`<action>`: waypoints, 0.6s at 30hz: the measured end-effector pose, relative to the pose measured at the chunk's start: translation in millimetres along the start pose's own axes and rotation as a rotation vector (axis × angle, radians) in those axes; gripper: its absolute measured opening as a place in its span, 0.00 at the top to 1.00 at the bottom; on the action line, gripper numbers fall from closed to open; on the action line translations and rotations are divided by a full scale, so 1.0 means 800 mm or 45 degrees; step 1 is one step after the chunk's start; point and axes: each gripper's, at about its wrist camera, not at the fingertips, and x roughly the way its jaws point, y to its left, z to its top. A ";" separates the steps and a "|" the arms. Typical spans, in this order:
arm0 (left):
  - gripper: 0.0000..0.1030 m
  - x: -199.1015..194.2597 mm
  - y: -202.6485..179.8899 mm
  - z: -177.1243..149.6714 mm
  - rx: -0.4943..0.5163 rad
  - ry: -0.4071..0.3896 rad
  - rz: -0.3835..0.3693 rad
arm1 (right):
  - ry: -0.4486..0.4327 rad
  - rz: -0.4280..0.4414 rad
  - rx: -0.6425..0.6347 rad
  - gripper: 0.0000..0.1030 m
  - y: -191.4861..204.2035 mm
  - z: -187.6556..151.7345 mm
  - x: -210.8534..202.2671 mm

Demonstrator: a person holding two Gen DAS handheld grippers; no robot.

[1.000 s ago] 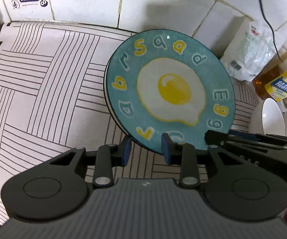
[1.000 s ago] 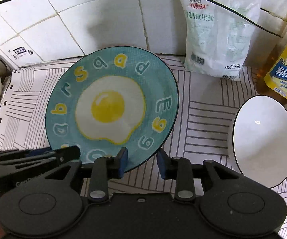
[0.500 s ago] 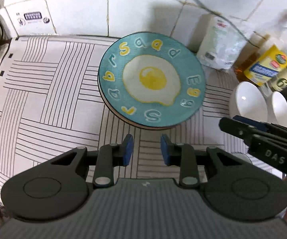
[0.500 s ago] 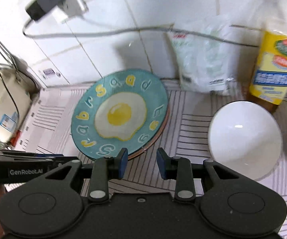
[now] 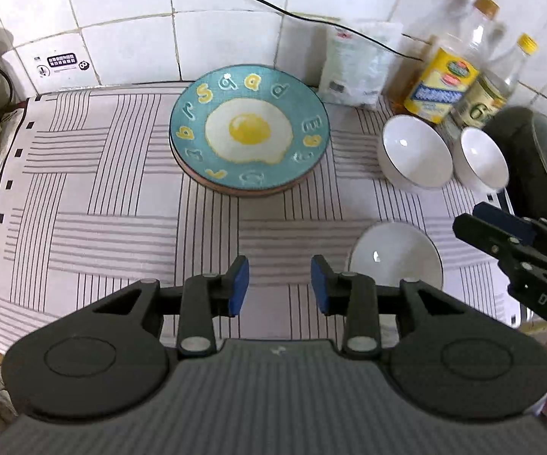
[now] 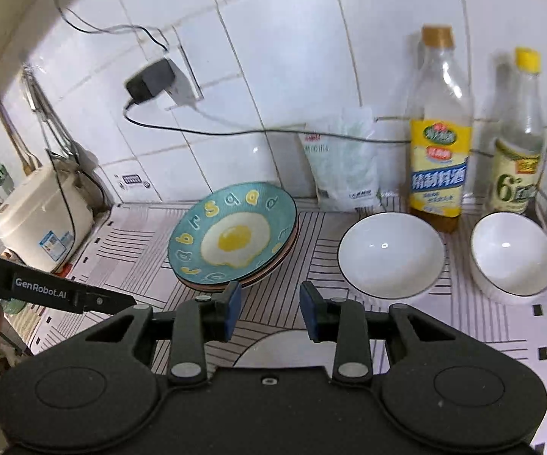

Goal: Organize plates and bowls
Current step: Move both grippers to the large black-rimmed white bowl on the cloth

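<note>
Egg plate (image 5: 249,129) now stacked and released, both tools backed away, empty

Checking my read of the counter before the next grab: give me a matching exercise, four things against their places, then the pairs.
Things:
1. egg plate
2. salt bag
3. nearest white bowl
4. rice cooker

Places:
A. far left edge of the counter
B. against the wall tiles, right of the egg plate
C. on top of a stack of plates
D. alone on the mat, in front of the other two bowls

Pairs: 1-C, 2-B, 3-D, 4-A
</note>
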 end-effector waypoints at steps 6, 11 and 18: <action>0.60 -0.006 -0.017 -0.026 0.007 0.019 -0.019 | -0.085 -0.009 -0.043 0.52 0.001 -0.038 -0.041; 0.49 0.007 -0.030 -0.041 0.035 0.020 -0.048 | -0.094 -0.051 -0.062 0.33 -0.008 -0.073 -0.054; 0.34 0.040 -0.043 -0.055 0.008 -0.033 -0.105 | -0.124 -0.114 -0.079 0.10 -0.030 -0.125 -0.041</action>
